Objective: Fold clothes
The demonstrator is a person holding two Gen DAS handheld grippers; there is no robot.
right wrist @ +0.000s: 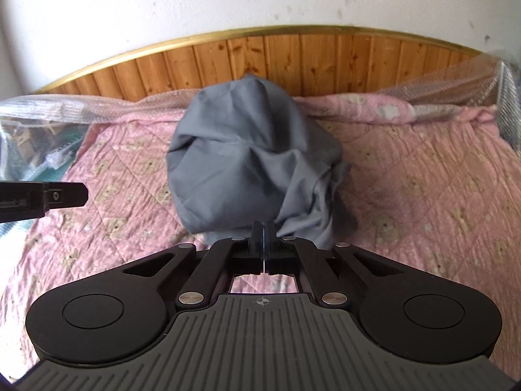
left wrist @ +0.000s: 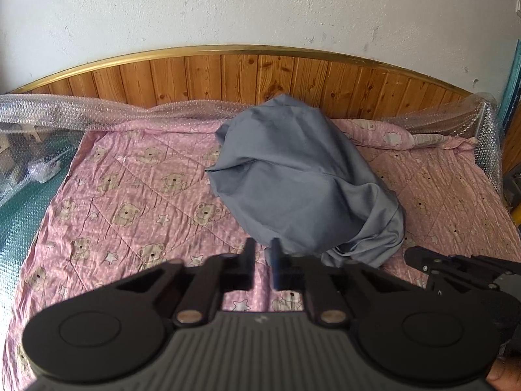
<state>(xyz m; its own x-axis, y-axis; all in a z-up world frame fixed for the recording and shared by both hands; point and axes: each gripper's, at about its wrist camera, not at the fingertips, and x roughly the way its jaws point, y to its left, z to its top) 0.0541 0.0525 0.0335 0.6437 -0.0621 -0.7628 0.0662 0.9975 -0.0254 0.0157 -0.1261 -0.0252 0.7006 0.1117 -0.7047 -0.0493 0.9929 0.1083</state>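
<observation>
I hold a black claw in each hand over a bed. On the far left of the bed, clear bubble wrap (left wrist: 65, 110) lines the edge, crinkled and shiny. My left claw (left wrist: 262, 262) hovers low over the quilt with its jaws slightly apart, gripping nothing. Under it lies the pink quilt (left wrist: 130, 202), soft, stitched in diamonds and printed with teddy bears and stars. Toward the middle of the bed, reaching to the wooden headboard (left wrist: 228, 75), sits the grey garment (left wrist: 293, 176), a smooth thin cloth heaped in a loose mound with deep folds. My right claw (right wrist: 264, 233) has its jaws closed together just at the near hem of the mound; whether cloth is caught between them I cannot tell. I judge the step in hand to be opening the heap out. To do it well, each claw should take a separate hem edge, then pull apart and lay the cloth flat.
</observation>
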